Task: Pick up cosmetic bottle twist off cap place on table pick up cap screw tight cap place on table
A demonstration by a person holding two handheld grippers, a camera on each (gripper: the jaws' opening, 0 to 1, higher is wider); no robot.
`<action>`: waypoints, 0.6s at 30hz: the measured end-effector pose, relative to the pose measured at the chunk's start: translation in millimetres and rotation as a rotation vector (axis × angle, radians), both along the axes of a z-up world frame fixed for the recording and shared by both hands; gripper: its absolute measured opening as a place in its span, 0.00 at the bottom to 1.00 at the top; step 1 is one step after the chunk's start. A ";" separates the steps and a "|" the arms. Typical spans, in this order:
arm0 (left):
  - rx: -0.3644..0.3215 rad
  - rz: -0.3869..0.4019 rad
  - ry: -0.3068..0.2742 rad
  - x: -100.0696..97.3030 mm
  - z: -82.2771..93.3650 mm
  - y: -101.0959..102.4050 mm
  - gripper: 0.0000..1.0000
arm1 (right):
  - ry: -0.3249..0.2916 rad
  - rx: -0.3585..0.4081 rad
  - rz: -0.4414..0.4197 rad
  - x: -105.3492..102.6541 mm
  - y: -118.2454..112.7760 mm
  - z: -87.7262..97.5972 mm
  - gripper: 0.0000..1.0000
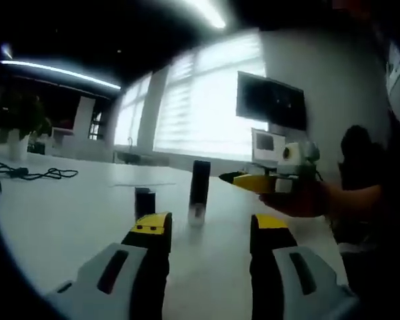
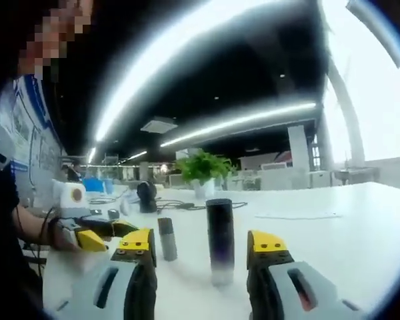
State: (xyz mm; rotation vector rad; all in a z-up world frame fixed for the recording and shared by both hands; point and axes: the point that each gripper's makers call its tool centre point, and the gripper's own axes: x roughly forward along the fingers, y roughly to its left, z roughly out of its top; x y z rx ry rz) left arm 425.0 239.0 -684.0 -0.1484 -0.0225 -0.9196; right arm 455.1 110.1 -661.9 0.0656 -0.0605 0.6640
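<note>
Left claw [image 1: 210,232] and right claw [image 2: 202,248] both wide, empty; bottle [image 2: 220,241] upright between jaws

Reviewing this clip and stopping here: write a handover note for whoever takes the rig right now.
Left gripper: open, empty, low over the table.
Right gripper: open, empty, aimed at the bottle.
Bottle stands upright on the table; the cap stands beside it, apart.
Done: cap appears off and set down.
Left: pick up the cap, screw it tight, set the bottle down.
</note>
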 end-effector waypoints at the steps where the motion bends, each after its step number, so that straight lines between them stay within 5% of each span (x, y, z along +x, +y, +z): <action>1: 0.005 0.008 -0.003 -2.5 -0.3 4.3 0.37 | -0.008 0.002 0.009 -6.2 -1.3 1.0 0.51; 4: 0.026 0.035 -0.011 -8.4 -2.0 17.5 0.37 | -0.022 -0.007 0.033 -21.3 -4.1 -1.8 0.57; 9: 0.037 0.080 -0.012 -12.4 -2.8 38.2 0.37 | -0.004 -0.033 0.057 -38.1 -10.5 -16.8 0.53; 12: 0.046 0.085 -0.012 -15.3 -3.8 45.5 0.36 | 0.016 0.016 0.074 -46.0 -15.4 -19.6 0.45; 18: 0.078 0.116 -0.028 -19.9 -5.5 58.8 0.37 | -0.004 0.041 0.117 -53.7 -18.6 -19.6 0.52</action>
